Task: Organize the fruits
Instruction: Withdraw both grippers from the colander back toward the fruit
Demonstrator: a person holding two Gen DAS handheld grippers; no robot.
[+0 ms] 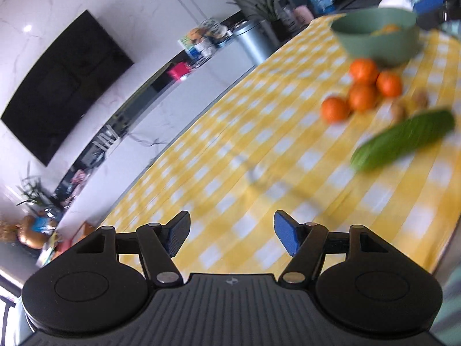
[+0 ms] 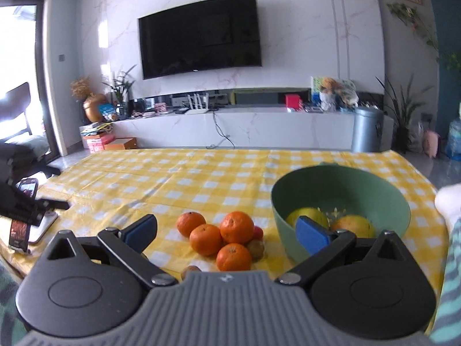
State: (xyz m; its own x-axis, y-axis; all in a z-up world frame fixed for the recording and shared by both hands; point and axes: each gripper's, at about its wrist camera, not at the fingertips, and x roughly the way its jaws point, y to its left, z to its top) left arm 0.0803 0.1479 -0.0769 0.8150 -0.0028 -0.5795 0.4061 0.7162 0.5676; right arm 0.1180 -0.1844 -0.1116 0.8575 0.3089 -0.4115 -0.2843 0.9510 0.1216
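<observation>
Several oranges (image 2: 220, 238) lie in a cluster on the yellow checked tablecloth (image 2: 173, 181), with small brown fruits (image 2: 255, 249) beside them. A green bowl (image 2: 340, 178) to their right holds yellow and orange fruit (image 2: 353, 225). My right gripper (image 2: 227, 230) is open and empty, just in front of the oranges. My left gripper (image 1: 232, 230) is open and empty over bare cloth. In the blurred left wrist view the oranges (image 1: 361, 86), the bowl (image 1: 377, 39) and a green cucumber (image 1: 403, 139) lie far ahead to the right.
A phone on a stand (image 2: 26, 216) sits at the table's left edge. A TV (image 2: 200, 34), a white cabinet (image 2: 230, 127) and a grey bin (image 2: 367, 128) stand beyond the table. A white object (image 2: 449, 199) is at the right edge.
</observation>
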